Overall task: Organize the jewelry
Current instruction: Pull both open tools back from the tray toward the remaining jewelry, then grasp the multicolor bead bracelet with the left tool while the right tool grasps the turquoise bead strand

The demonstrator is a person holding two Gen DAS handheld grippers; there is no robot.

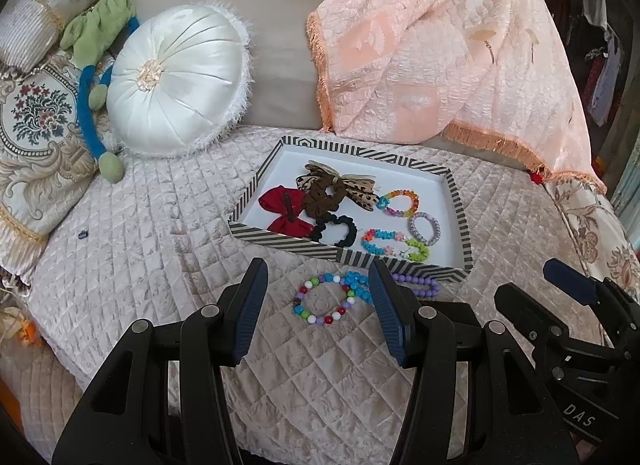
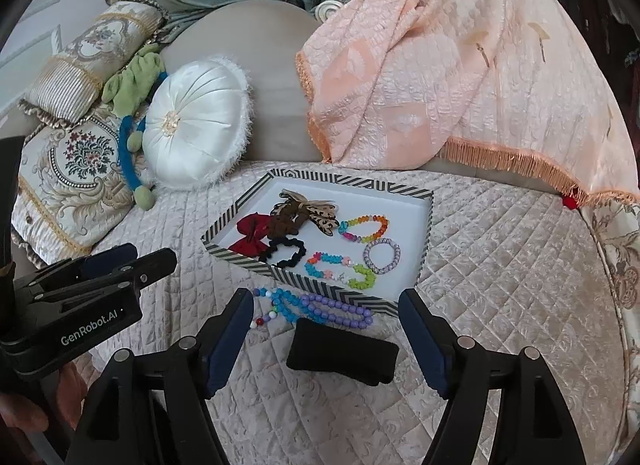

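Observation:
A striped tray (image 1: 280, 237) (image 2: 332, 295) lies on the quilted bed. It holds a red bow (image 1: 286, 211), a brown scrunchie (image 1: 320, 195), a black scrunchie (image 1: 336, 229) and several bead bracelets (image 1: 400, 203). In front of the tray lie a multicoloured bead bracelet (image 1: 322, 301), a blue bead bracelet (image 1: 356, 285) (image 2: 286, 305) and a purple bead bracelet (image 1: 420, 285) (image 2: 336, 311). A black pouch (image 2: 342, 357) lies nearer. My left gripper (image 1: 318, 297) is open above the multicoloured bracelet. My right gripper (image 2: 326, 329) is open around the pouch area, not touching it.
A white round cushion (image 1: 176, 81), a green and blue plush toy (image 1: 96, 65) and patterned pillows (image 1: 36, 137) sit at the back left. A pink fringed blanket (image 1: 440, 57) drapes over the headboard behind the tray. The quilted cover (image 1: 140, 265) surrounds everything.

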